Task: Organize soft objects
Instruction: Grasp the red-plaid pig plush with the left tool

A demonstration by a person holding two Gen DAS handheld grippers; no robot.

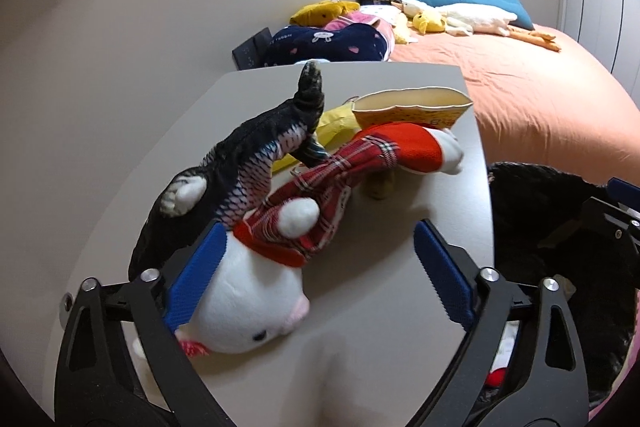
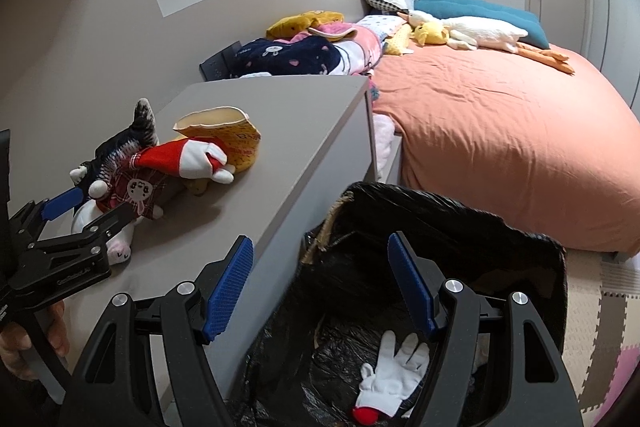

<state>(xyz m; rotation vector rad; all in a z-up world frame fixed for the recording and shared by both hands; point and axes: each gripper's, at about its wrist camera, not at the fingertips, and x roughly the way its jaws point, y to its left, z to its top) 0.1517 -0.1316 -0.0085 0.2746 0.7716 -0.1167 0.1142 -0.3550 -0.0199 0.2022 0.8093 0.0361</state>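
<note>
A white plush doll (image 1: 248, 307) in red plaid clothes lies on the grey table (image 1: 400, 211). Its head is between the jaws of my left gripper (image 1: 316, 275), resting against the left blue pad (image 1: 196, 275). The right pad stands well clear of it, so the gripper is open. A black fish plush (image 1: 248, 155) and a yellow pouch-shaped plush (image 1: 412, 107) lie behind the doll. My right gripper (image 2: 320, 287) hangs open and empty over a bin lined with a black bag (image 2: 460, 227). A white glove with a red cuff (image 2: 394, 375) lies inside the bin.
The bin stands against the table's right side. Beyond it is a bed with an orange cover (image 2: 500, 131), with a goose plush (image 2: 480, 31), pillows and folded clothes at its head. The left gripper (image 2: 94, 211) and a hand (image 2: 24, 347) show at the right wrist view's left edge.
</note>
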